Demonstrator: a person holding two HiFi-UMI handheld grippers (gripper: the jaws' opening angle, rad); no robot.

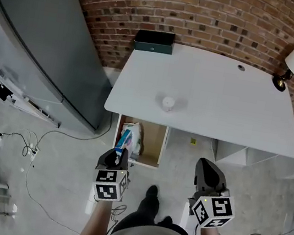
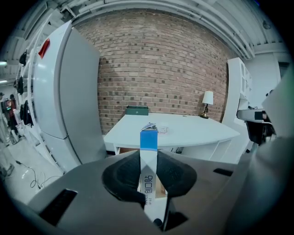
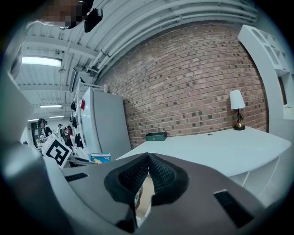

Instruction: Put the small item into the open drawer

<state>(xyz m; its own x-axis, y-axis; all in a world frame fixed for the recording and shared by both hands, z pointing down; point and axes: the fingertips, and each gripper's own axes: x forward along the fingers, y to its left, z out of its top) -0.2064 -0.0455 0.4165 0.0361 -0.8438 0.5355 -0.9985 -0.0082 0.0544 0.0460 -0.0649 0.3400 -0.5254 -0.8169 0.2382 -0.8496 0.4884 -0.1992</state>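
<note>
- Carton (image 2: 148, 139), blue-topped, shows plainly only in the left gripper view: upright, pinched between the pads of the left claw (image 2: 148, 158). The head view places that claw at the front edge of the open drawer (image 1: 155, 140).
- Pads of the right claw (image 3: 148, 156) are pressed together, empty.
- Table (image 1: 221, 104) carries a green box (image 1: 154, 41), a lamp (image 1: 292, 65) and a small white object (image 1: 168, 102).
- Packet (image 1: 130, 138) fills the drawer's left part.
</note>
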